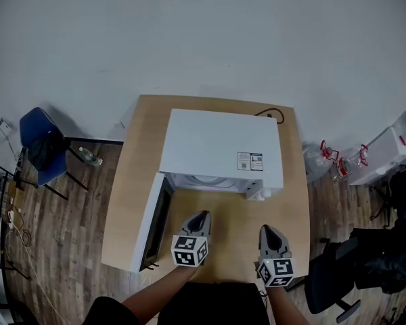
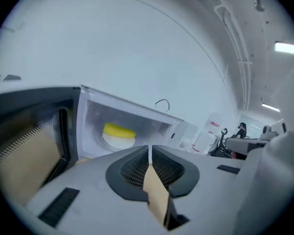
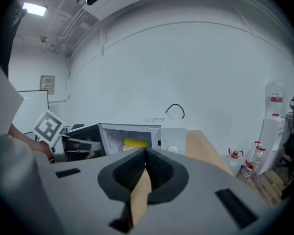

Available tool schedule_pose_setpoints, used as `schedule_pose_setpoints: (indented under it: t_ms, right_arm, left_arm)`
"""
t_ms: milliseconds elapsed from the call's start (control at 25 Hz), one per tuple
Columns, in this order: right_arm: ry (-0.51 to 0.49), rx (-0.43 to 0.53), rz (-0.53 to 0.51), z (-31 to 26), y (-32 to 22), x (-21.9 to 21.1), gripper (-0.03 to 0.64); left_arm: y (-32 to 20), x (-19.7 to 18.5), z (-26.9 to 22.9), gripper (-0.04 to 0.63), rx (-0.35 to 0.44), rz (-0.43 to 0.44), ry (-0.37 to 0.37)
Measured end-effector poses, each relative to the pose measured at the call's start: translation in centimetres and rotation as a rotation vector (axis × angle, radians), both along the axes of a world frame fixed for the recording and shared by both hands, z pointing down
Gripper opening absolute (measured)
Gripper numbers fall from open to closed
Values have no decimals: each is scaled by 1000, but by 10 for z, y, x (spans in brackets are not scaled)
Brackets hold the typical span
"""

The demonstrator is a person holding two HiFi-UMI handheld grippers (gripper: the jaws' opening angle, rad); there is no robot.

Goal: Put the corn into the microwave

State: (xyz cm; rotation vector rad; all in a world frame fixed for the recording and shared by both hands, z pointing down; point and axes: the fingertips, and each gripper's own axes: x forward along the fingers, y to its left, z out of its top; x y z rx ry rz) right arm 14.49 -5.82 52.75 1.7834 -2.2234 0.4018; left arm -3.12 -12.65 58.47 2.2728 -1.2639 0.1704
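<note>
Door (image 1: 153,223) hangs open toward the worktop's (image 1: 125,208) left edge, so I'd swing it shut with my left gripper (image 1: 201,216), which is closed and empty. Corn (image 2: 119,129) sits inside the microwave (image 1: 223,144). Right gripper (image 1: 266,229) is closed too, holding nothing.

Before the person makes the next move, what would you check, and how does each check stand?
1. Corn inside the microwave: ok, it lies in the cavity.
2. Door shut: not ok, it stands open on the left side in the head view.
3. Left tongs empty: ok, jaws together, nothing between them.
4. Right tongs empty: ok, jaws together, nothing between them.
5. Both tongs outside the cavity: ok, they are in front of the microwave.
6. Corn lying steady: cannot tell.
</note>
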Motion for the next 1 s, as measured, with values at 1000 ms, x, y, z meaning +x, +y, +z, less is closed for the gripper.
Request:
schedule_pose_setpoints:
  t_ms: [1000]
  right_arm:
    - [-20, 120, -209, -64, 303, -22, 60]
  left_arm:
    - [373, 52, -115, 29, 300, -16, -109]
